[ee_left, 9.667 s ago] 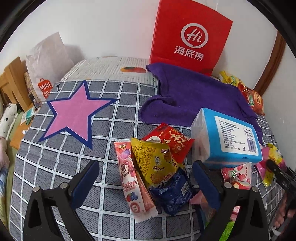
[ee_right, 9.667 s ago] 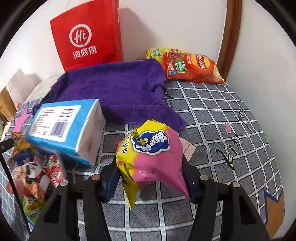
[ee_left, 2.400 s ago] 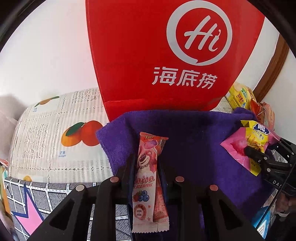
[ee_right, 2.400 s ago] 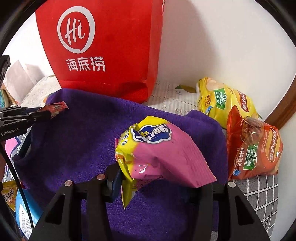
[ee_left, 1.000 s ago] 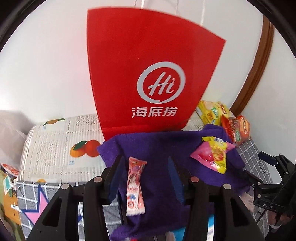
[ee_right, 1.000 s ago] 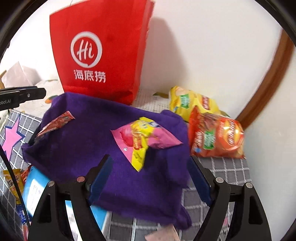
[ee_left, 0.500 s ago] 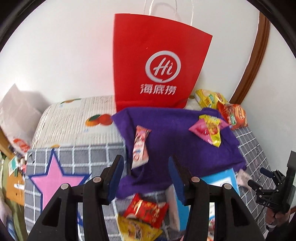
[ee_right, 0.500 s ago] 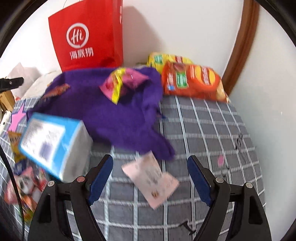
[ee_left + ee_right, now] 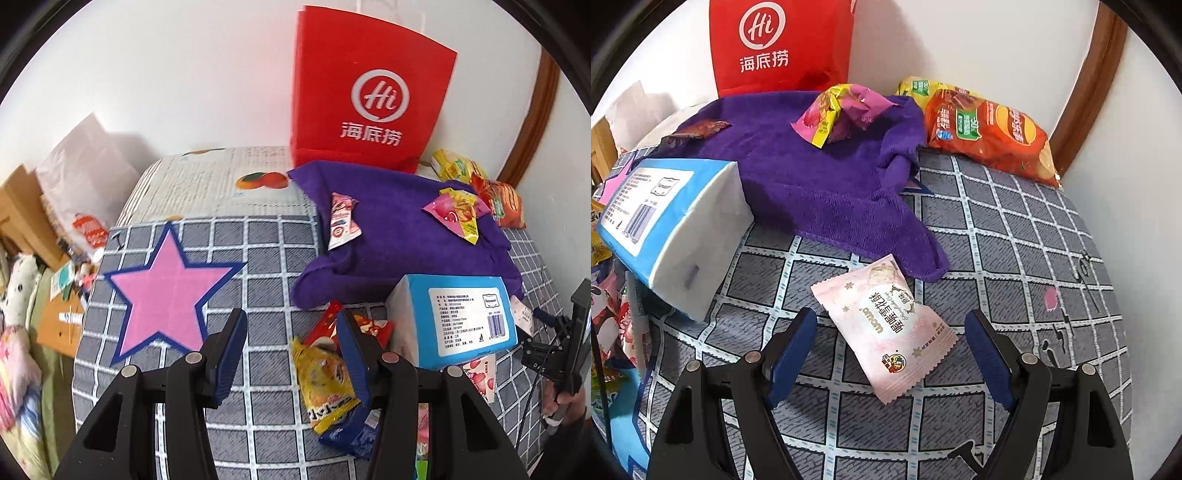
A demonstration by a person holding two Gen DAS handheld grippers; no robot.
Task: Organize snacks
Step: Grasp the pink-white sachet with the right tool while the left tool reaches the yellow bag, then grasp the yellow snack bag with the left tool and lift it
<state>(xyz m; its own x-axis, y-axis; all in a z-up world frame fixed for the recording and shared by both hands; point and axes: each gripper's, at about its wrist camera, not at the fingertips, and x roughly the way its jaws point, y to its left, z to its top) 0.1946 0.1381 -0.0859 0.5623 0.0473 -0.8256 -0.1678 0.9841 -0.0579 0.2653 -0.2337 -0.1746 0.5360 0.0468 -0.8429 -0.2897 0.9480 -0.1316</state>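
Both our grippers, left and right, have backed off, gaping empty; two crinkly foil packets, pink bar and pink-yellow pouch, lie on the plush purple towel.

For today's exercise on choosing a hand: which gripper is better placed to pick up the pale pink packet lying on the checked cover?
Right. The right gripper is open with the pale pink packet lying between its fingers. The left gripper is over the yellow packet instead.

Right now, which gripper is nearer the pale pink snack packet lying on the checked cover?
Right. The right gripper hangs open straddling the pale pink packet; the left gripper is off beyond the blue tissue pack.
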